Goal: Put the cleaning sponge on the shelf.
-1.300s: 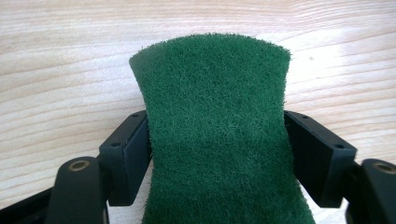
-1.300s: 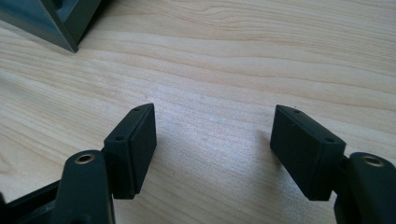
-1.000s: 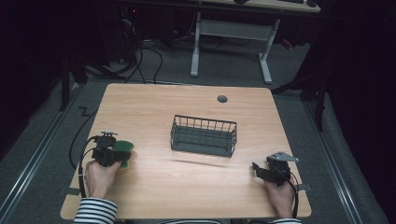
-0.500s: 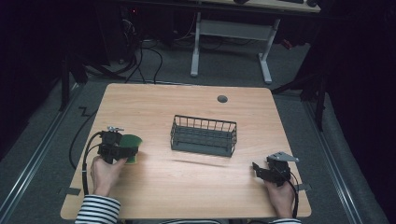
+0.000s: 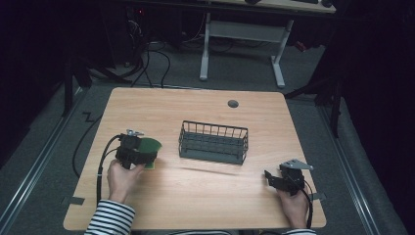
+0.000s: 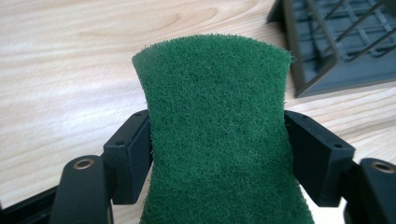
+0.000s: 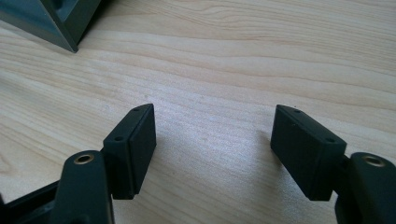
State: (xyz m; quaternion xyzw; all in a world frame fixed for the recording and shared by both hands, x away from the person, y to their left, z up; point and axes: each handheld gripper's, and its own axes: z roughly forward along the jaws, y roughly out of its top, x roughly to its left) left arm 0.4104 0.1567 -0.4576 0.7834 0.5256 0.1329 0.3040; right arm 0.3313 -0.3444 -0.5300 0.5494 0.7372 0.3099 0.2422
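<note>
Left gripper point(image 5: 143, 155) clamps a green rectangular scouring sponge point(image 6: 219, 140), jaws pressing both long edges so the pad pinches in at the waist. In the high view we see that sponge point(image 5: 148, 148) at centre left of the frame, just above the light wooden tabletop point(image 5: 205, 196), left of the dark grey wire basket point(image 5: 213, 142) sitting mid-frame. In the left gripper view the basket corner point(image 6: 327, 51) fills the upper right, so we're already angled toward it.

Right gripper point(image 5: 275, 180) rests low at lower right of the high view, jaws spread wide with nothing between them; in its own view we see bare wood and a basket corner point(image 7: 51, 18) at upper left.

Step in hand, we judge: carry the sponge over the basket and drop it in. To do it well, we lift enough to clear the near rim, keep the squeeze steady since the pad is soft and can slip, centre over the basket floor, then let go low. Right hand stays out of the path.
</note>
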